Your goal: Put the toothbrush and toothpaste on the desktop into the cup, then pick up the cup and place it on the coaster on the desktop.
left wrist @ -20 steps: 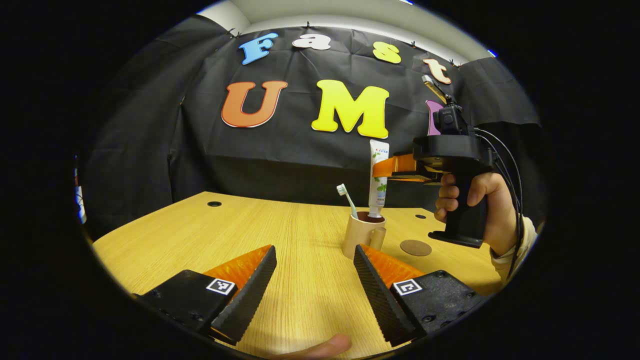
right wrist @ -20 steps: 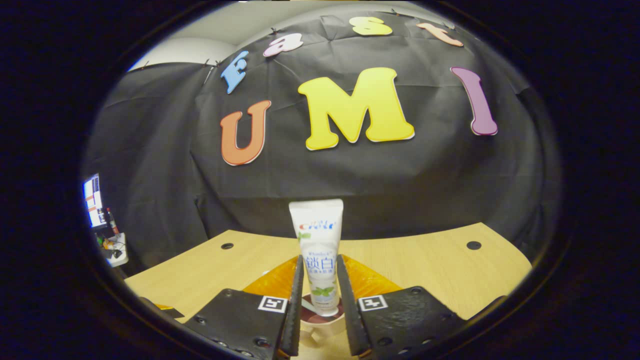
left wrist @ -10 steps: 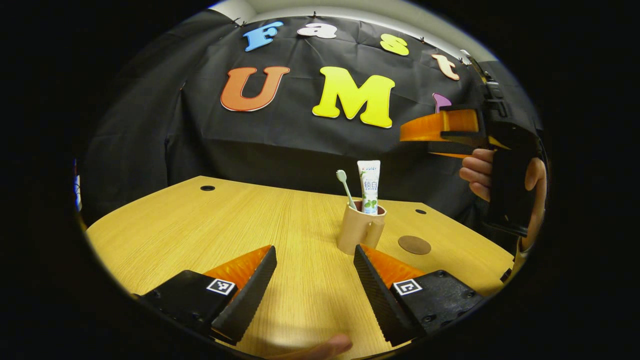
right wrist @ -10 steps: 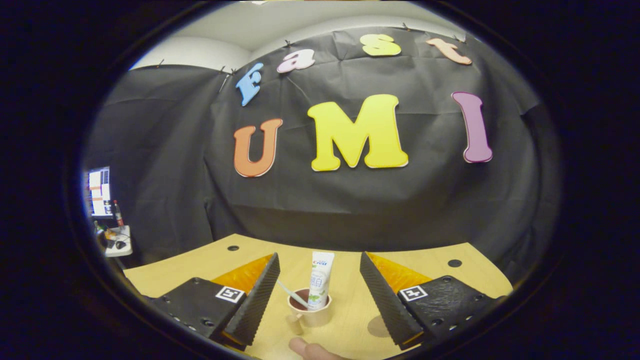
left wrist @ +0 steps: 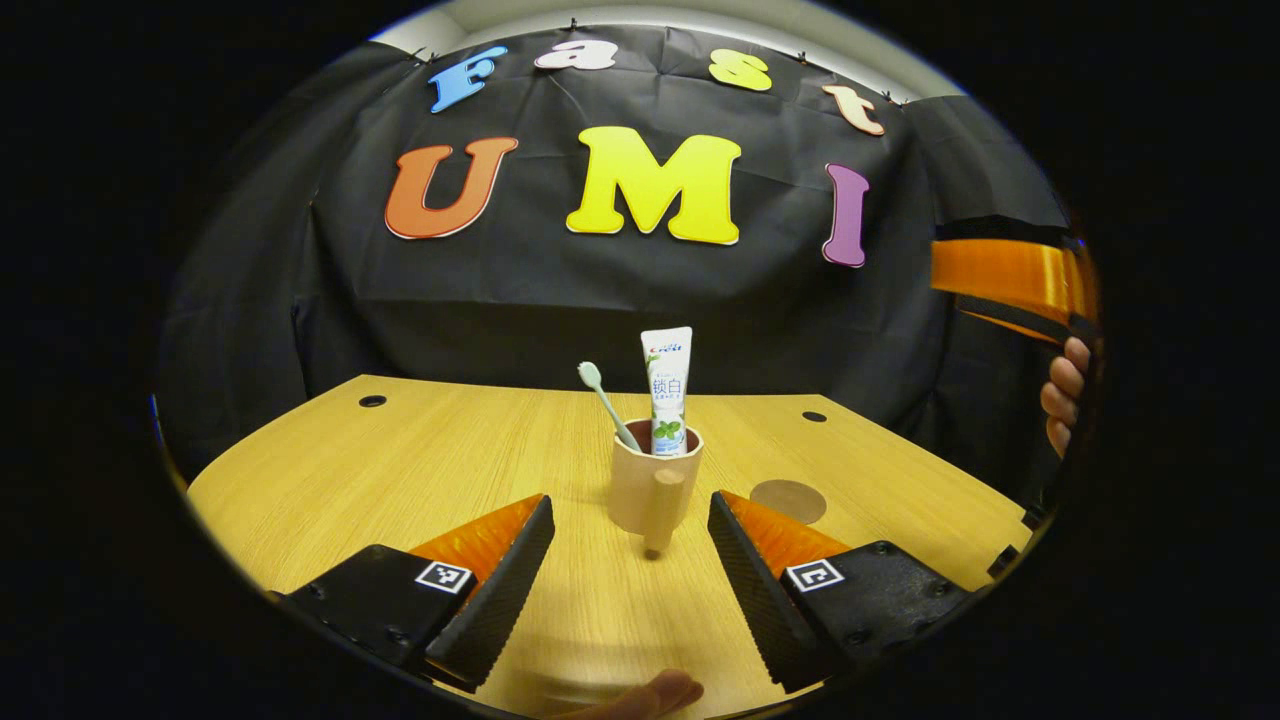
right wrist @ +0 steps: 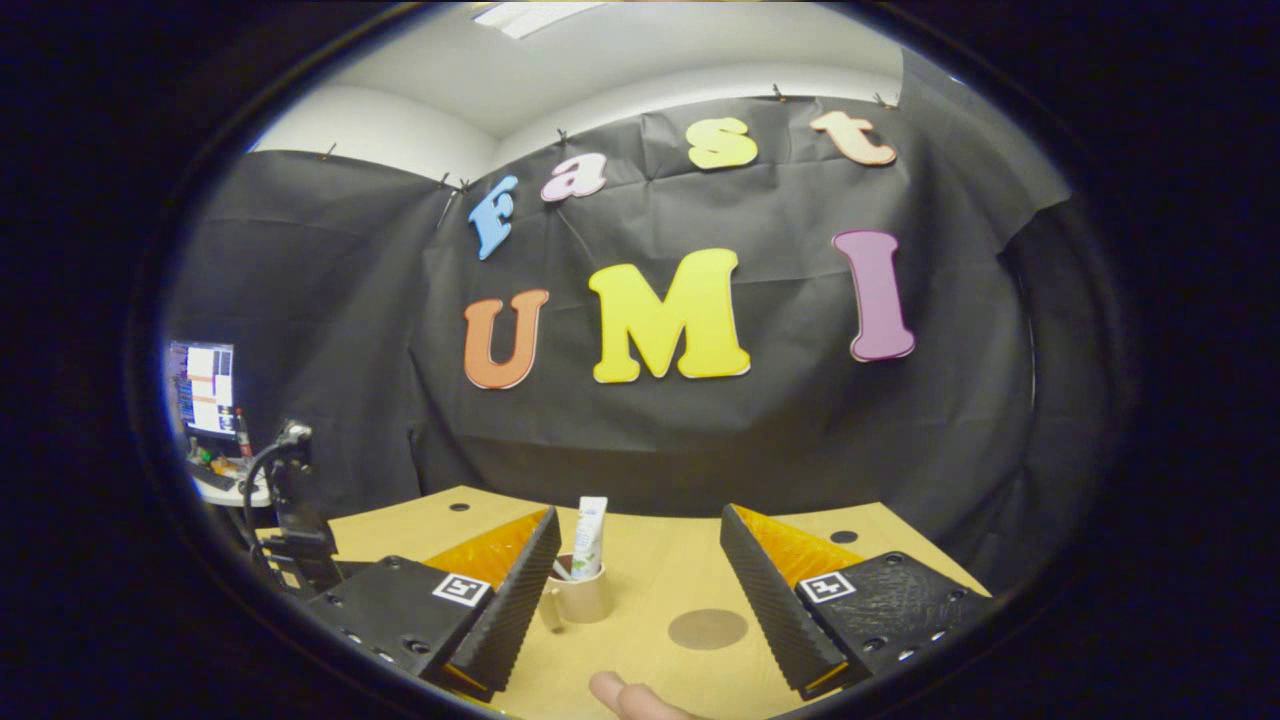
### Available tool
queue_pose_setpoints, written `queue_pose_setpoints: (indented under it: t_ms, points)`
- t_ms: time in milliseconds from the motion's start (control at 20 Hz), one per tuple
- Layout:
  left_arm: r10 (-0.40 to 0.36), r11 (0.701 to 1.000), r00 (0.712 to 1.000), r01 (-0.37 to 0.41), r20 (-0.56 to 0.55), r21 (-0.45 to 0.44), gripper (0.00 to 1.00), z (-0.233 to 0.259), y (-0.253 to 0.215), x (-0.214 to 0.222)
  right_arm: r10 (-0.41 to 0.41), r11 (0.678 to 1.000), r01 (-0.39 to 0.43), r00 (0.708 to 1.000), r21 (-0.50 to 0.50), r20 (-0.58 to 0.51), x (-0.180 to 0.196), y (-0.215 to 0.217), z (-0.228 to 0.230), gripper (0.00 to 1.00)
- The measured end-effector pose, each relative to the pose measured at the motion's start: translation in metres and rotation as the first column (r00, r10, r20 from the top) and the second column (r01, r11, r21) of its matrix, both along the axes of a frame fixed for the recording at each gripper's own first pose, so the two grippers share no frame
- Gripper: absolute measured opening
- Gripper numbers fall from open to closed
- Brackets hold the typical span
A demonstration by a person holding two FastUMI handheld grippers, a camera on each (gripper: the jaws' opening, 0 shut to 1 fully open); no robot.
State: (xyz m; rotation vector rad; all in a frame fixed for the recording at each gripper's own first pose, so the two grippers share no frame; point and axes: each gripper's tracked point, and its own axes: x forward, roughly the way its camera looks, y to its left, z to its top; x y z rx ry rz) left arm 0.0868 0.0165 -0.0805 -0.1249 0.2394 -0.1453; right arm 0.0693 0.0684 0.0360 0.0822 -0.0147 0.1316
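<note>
A beige cup (left wrist: 652, 490) stands upright on the wooden desktop (left wrist: 450, 470), its handle turned toward me. Inside it lean a toothbrush (left wrist: 606, 400) and an upright white toothpaste tube (left wrist: 668, 390). A round brown coaster (left wrist: 788, 500) lies flat to the cup's right. My left gripper (left wrist: 630, 580) is open just in front of the cup, nothing between its fingers. In the right gripper view, my right gripper (right wrist: 640, 590) is open and held high and back, with the cup (right wrist: 580, 598), the tube (right wrist: 589, 536) and the coaster (right wrist: 708, 628) below it.
The right gripper's body and the hand (left wrist: 1062, 390) holding it sit at the right edge of the left gripper view. Small round holes (left wrist: 372, 401) dot the desktop's far side. A monitor (right wrist: 205, 388) and cluttered stand lie beyond the desk's left end.
My right gripper has let go of the toothpaste, opened, and pulled up and back. The tube now stands in the cup. My left gripper has swung so the cup sits centred ahead.
</note>
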Motion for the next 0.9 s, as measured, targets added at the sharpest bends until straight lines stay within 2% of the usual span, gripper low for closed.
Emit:
queue_pose_setpoints:
  t_ms: [200,300,450,600,700,850,900]
  points:
    - [0.037,0.999,0.997,-0.039,-0.072,-0.032,0.98,0.02,-0.007,0.02,-0.03,1.0,0.03,1.0,-0.005,0.002,-0.022,-0.027,-0.011,0.96]
    - [0.028,0.999,0.991,-0.031,-0.134,-0.022,0.98,0.03,-0.014,0.029,-0.02,1.0,0.02,1.0,0.01,-0.003,-0.03,-0.034,-0.016,0.96]
    - [-0.005,1.0,0.957,0.01,-0.291,0.013,0.96,0.026,-0.021,0.046,0.0,0.999,0.0,1.0,0.032,-0.008,-0.038,-0.044,-0.024,0.98]
    - [-0.011,0.996,0.872,0.053,-0.489,0.072,0.96,0.003,-0.025,0.057,0.005,0.999,-0.005,1.0,0.047,-0.014,-0.042,-0.058,-0.033,0.96]
    - [-0.005,0.994,0.795,0.068,-0.606,0.08,0.95,-0.012,-0.028,0.061,0.004,0.998,-0.003,1.0,0.058,-0.019,-0.044,-0.069,-0.037,0.96]
    - [-0.019,0.99,0.688,0.116,-0.725,0.084,0.94,-0.033,-0.037,0.071,-0.015,0.995,0.017,1.0,0.094,-0.02,-0.041,-0.088,-0.041,0.96]
    - [-0.001,0.989,0.664,0.11,-0.747,0.097,0.93,-0.04,-0.036,0.077,-0.019,0.993,0.021,1.0,0.112,-0.024,-0.039,-0.092,-0.042,0.96]
